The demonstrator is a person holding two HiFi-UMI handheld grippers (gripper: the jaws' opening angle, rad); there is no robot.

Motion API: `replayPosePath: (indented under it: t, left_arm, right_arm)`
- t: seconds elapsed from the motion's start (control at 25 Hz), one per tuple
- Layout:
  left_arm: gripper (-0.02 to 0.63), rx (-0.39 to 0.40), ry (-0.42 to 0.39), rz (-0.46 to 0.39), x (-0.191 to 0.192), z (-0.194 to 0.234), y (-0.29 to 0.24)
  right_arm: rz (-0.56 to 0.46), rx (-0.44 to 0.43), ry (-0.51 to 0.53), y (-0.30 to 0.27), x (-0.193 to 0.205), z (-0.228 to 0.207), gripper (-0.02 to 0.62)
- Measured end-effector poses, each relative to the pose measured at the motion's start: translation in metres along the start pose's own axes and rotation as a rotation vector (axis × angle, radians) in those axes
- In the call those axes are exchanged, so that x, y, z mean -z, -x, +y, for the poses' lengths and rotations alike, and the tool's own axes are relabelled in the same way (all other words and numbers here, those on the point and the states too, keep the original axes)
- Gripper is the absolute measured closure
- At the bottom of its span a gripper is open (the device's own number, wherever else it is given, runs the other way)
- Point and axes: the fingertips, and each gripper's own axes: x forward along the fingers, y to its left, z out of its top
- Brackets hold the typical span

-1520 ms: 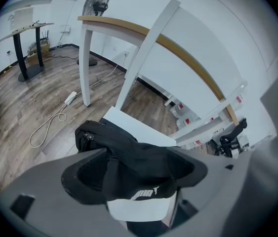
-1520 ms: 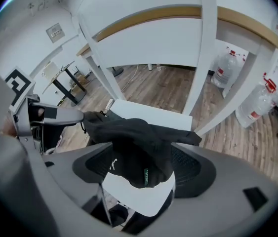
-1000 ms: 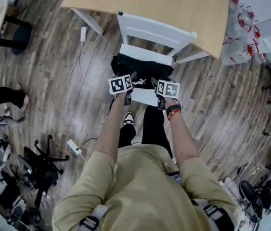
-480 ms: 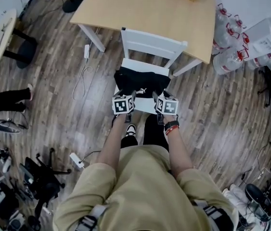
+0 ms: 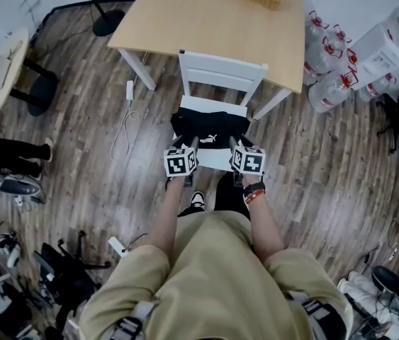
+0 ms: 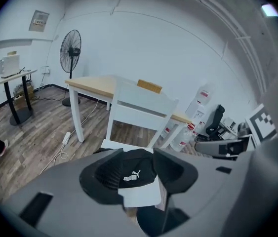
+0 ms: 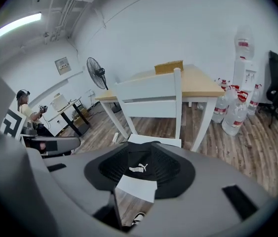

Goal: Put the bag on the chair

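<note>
Head view shows me the black fabric bag on the white wooden chair seat. The left gripper and right gripper have fingers half-parted, just closing, holding nothing.

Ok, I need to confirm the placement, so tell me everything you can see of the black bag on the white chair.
The black bag looks like soft fabric, slumped low rather than upright, with a small white logo on its near side. It lies on the seat of the white chair, spanning the seat's width. Bare seat shows behind it and in front. Only the seat appears to touch it.
</note>
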Motion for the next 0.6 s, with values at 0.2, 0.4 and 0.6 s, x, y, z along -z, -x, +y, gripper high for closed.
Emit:
replayPosePath:
  t: [0.2,0.4,0.6]
  left_arm:
    - [0.424,0.01,-0.077,-0.066,-0.024,-0.011,0.021]
    - [0.461,0.011,-0.106,-0.136,-0.046,-0.016,0.047]
    - [0.48,0.014,-0.137,-0.207,-0.069,-0.018,0.072]
  right_arm:
    - [-0.079,0.012,0.025,0.022,-0.024,0.011,0.463]
    - [-0.15,0.013,0.046,0.046,-0.041,0.023,0.48]
    - [-0.243,0.018,0.104,0.074,-0.069,0.04,0.488]
